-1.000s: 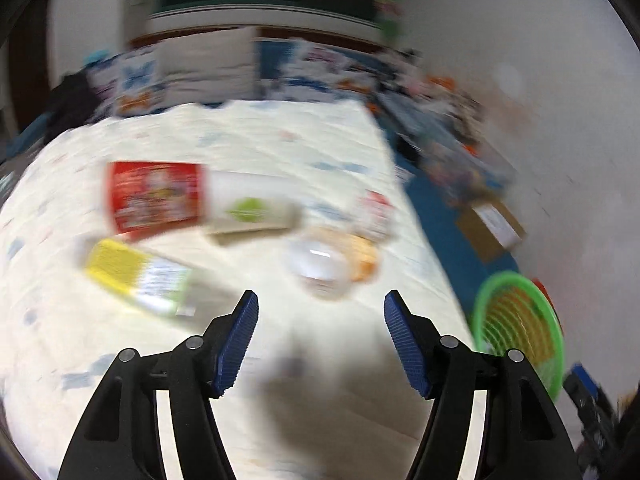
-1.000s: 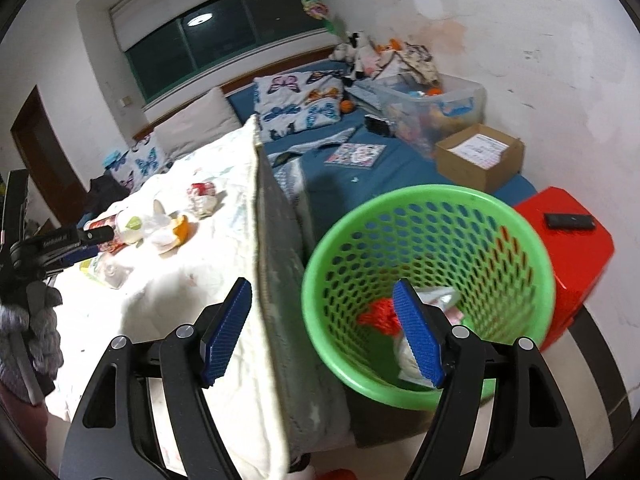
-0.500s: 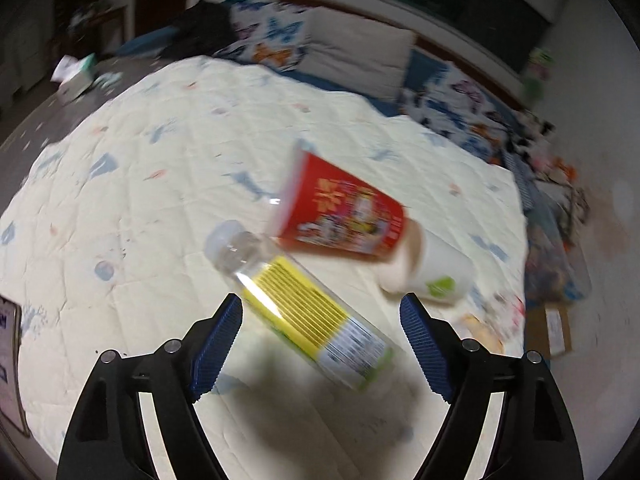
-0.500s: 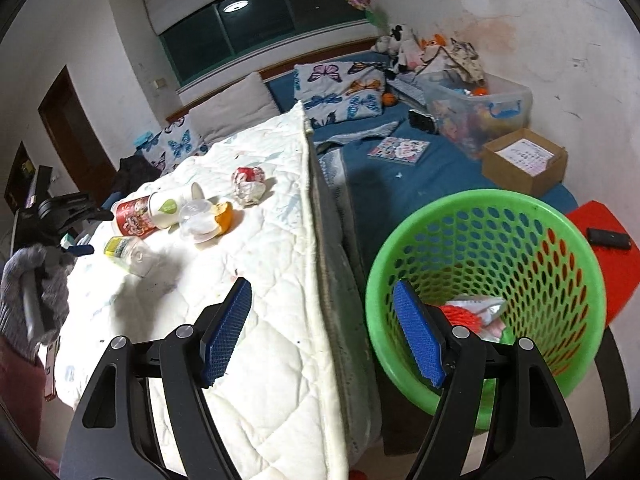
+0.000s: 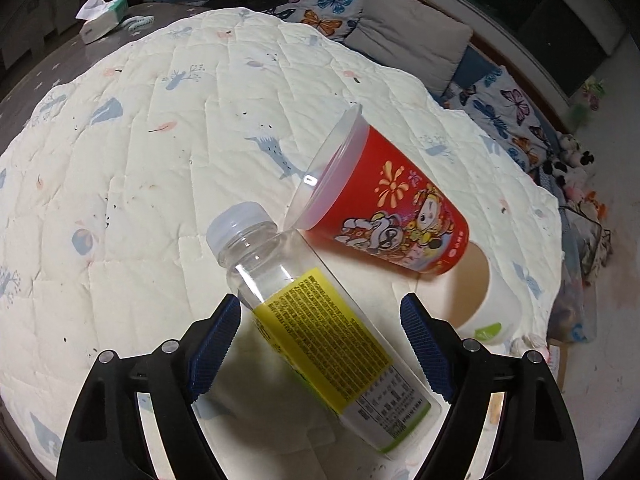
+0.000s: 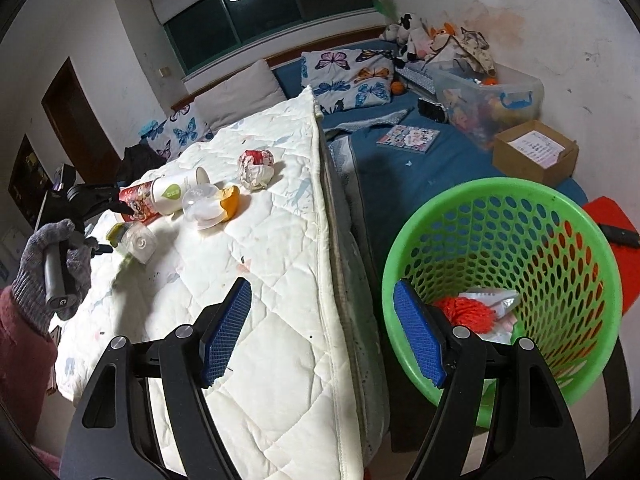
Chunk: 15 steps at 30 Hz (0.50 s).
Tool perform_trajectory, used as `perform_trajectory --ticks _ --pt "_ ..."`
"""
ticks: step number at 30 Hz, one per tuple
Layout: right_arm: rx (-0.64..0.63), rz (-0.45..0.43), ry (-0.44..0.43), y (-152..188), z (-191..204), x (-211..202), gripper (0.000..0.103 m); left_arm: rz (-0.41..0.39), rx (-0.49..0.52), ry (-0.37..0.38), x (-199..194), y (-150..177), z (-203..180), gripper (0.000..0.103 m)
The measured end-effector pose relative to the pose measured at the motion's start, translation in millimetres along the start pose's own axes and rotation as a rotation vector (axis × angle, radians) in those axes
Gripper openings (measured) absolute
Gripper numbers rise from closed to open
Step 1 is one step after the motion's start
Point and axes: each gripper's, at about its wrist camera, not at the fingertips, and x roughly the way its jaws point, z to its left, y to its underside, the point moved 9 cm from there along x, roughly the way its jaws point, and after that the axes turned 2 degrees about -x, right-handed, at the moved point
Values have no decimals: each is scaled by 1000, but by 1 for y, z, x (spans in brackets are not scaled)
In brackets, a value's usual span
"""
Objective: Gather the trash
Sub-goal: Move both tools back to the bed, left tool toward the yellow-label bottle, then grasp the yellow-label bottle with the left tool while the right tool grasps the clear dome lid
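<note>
A clear plastic bottle (image 5: 320, 320) with a yellow label lies on the white quilt (image 5: 160, 160). My left gripper (image 5: 320, 344) is open and straddles it, with the pads close beside its body. A red printed cup (image 5: 400, 216) and a white cup (image 5: 492, 304) lie just beyond. In the right wrist view the bottle (image 6: 134, 242), a clear lid with orange peel (image 6: 208, 208) and a crumpled wrapper (image 6: 256, 166) lie on the bed. My right gripper (image 6: 324, 336) hangs open and empty over the mattress edge, beside the green basket (image 6: 560, 216).
The basket holds red netting (image 6: 466, 312) and wrappers. A gloved hand (image 6: 56, 256) holds the left tool. Behind the basket are a cardboard box (image 6: 536, 152), a clear storage bin (image 6: 488, 96) and a red stool (image 6: 624, 256). A tissue box (image 5: 102, 20) sits past the quilt.
My left gripper swung from the clear lid over to the bottle, rolled, sank and spread its jaws wider around it. The right gripper drifted from the basket toward the bed.
</note>
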Motion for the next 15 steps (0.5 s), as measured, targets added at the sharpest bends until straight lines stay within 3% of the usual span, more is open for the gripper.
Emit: perform_trajectory --ticks 10,15 --pt "-13 21 -11 3 8 8 74 87 -77 -24 21 13 10 78" --pt "-19 21 -16 2 12 9 74 88 -79 1 21 19 10 71"
